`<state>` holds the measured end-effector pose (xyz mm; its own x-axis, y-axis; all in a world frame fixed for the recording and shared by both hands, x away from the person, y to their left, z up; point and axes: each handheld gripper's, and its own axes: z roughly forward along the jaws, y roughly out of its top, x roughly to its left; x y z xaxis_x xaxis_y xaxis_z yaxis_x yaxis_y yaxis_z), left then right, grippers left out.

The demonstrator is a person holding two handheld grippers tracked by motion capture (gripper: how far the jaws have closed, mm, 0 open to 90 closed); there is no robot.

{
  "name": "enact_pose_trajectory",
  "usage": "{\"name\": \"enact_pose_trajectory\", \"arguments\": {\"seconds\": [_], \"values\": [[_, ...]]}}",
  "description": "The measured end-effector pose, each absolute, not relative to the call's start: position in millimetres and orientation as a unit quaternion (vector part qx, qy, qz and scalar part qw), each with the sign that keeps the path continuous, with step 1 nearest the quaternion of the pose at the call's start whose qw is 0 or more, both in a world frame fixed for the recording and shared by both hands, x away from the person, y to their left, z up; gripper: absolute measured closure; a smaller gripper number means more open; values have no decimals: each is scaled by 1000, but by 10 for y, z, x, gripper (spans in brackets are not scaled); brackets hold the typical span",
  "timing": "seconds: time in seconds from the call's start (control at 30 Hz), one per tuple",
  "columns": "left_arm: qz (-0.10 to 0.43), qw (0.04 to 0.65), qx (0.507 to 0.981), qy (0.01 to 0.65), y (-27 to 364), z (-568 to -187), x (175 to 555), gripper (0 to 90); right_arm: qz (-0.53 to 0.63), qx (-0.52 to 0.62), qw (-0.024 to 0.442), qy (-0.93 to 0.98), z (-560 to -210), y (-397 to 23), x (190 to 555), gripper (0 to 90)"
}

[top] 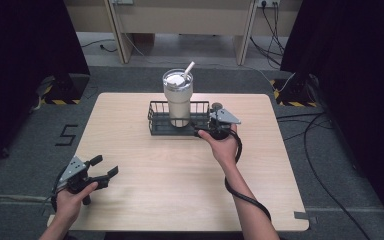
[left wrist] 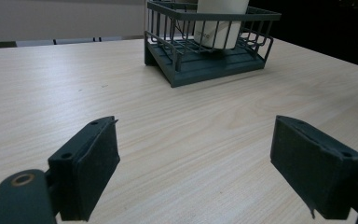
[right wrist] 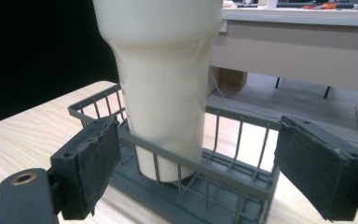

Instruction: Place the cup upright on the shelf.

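Pale wooden table (top: 145, 200) on grey carpet, dark curtains to either side, a light desk frame across the far floor with cables trailing down at the right. Toward the far middle of the table, a dark grey wire basket (top: 156, 116), and upright inside it a cream tumbler (top: 178, 102) with a clear lid and a white straw (top: 188, 68) leaning toward the right. At the near left corner, the left gripper (top: 106, 166) in the left hand (top: 70, 200), low over bare wood, well apart from the basket, jaws spread wide and holding nothing; from the left gripper view, both black pads (left wrist: 98, 161) apart with wood grain between them and the basket farther ahead. At the basket's right end, the right gripper (top: 207, 126) in the right hand (top: 224, 146), black cable looping back along the forearm. From the right gripper view, jaws likewise wide apart, closed on nothing, the near rim of the basket (right wrist: 200, 170) running between them and the tumbler (right wrist: 163, 93) standing just beyond the wires; contact between either pad and the rim cannot be made out.
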<state>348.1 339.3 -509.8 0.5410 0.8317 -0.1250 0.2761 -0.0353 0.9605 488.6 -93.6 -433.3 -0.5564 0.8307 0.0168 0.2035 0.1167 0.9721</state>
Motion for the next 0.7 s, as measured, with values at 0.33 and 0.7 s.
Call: {"name": "enact_pose_trajectory", "arguments": {"seconds": [0.33,0.7], "values": [[249,560,675,411,3393,-5098,3478,146,542,385,289,689,-4354,-1131,4743,153],[250,557,677,411,3391,-5097,3475,145,536,392,295,687,-4367,-1325,4600,155]]}}
